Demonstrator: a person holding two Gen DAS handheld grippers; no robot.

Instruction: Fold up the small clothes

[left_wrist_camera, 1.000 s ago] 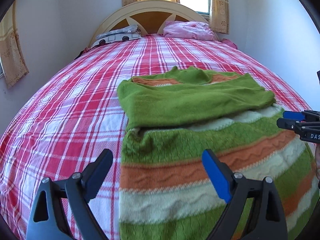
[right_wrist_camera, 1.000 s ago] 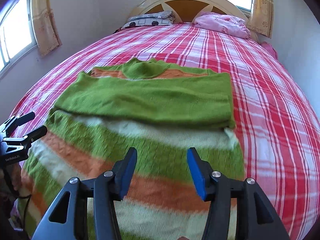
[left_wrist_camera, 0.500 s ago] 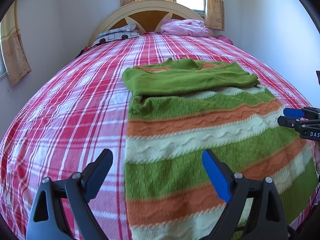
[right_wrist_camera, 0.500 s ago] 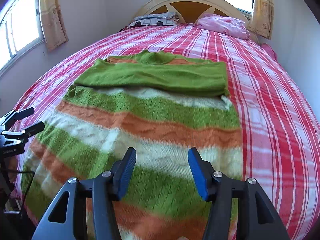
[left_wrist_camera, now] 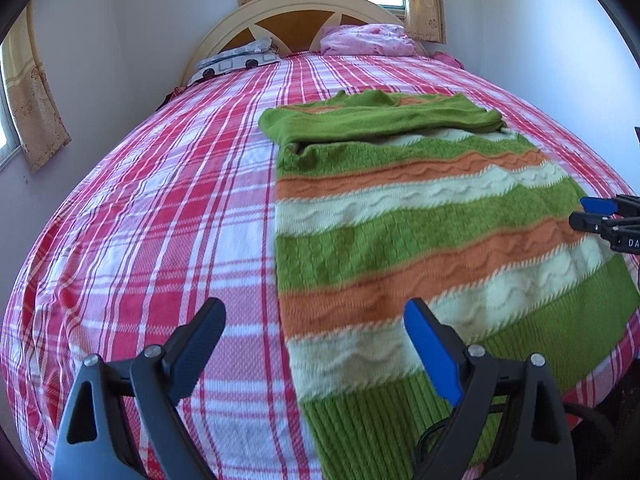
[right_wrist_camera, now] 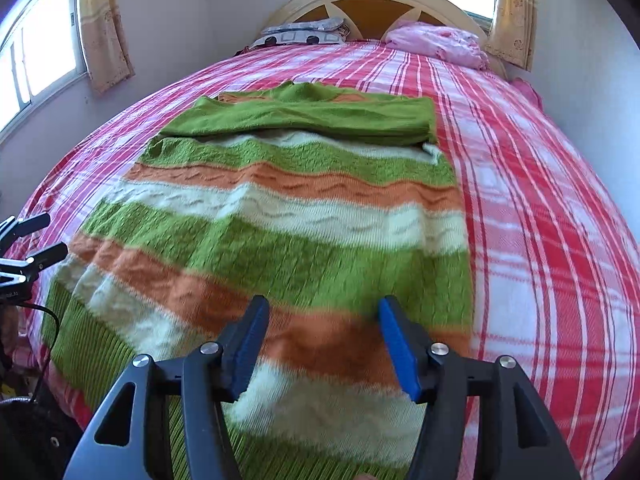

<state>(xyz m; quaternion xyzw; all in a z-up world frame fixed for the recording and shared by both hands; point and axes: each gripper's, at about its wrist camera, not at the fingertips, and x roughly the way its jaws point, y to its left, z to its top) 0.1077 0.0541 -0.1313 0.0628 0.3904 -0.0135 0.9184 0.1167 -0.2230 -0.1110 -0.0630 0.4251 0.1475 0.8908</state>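
Sweater [left_wrist_camera: 420,240]: a knitted piece striped green, orange and cream is laid flat on the bed, right of the bed's middle, its ribbed hem [left_wrist_camera: 380,420] at the near edge.
Sleeves [left_wrist_camera: 380,122]: both are seen folded across the far part of the body as a plain green band, the collar just beyond it.
Handling: it is judged soft, limp and fairly thick; little weight is expected, but sag and drag on the cover are likely if it is lifted by one point only.
Hold: the two near hem corners are judged the best places, the thick rib giving the pads something to bite on; both layers should be taken together.
Left gripper [left_wrist_camera: 316,344]: it is held released, jaws wide apart, above the sweater's near left edge; nothing is between the pads.
Right gripper [right_wrist_camera: 320,344]: it is likewise spread and empty, over the near right part of the body; no contact with the knit can be made out.
Bed [left_wrist_camera: 140,220]: a red and white plaid cover lies under the sweater.
Far end: a patterned pillow [right_wrist_camera: 304,34] and a pink bundle [right_wrist_camera: 436,46] are set against the headboard [right_wrist_camera: 376,4].
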